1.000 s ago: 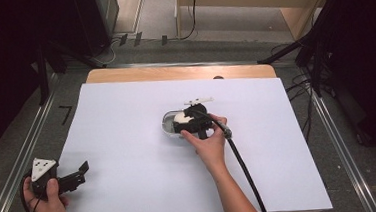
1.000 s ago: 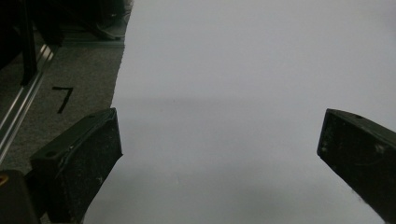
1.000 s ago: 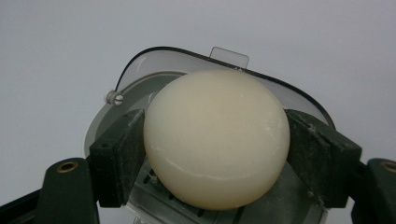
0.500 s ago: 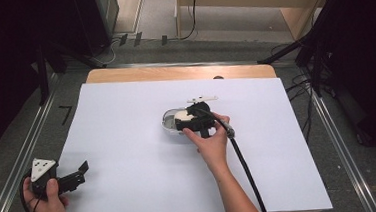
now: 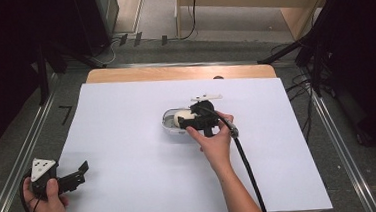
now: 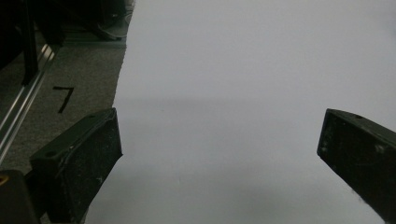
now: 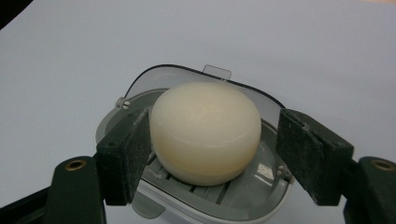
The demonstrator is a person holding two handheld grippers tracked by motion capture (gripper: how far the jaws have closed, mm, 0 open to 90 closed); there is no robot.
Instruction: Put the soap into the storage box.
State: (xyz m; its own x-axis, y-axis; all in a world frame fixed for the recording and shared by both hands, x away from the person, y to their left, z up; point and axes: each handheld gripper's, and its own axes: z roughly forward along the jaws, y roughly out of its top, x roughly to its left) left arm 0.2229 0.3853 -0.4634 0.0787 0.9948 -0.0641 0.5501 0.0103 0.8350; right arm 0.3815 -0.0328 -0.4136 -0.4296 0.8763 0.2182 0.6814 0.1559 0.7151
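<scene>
Two right gripper [image 7: 212, 144] fingers [image 7: 126, 154] parted around soap [image 7: 205, 130] in dish [image 7: 261, 186], left gripper [image 6: 219, 154] fingers spread wide, empty.

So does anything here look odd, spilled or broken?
Nothing stands out. The soap sits whole in its open dish, with the right gripper open around it. The left gripper is open over bare white sheet.

Both grippers are black. The left gripper [image 5: 68, 179] carries a grey three-cornered plate [image 5: 43, 168] on top; its jaws are flat dark blocks, scuffed and speckled. The right gripper [image 7: 212, 144] has brass-ringed screw holes in its arms and a thick black cable [image 5: 248, 169]. The forearms are bare, with no sleeves.
</scene>
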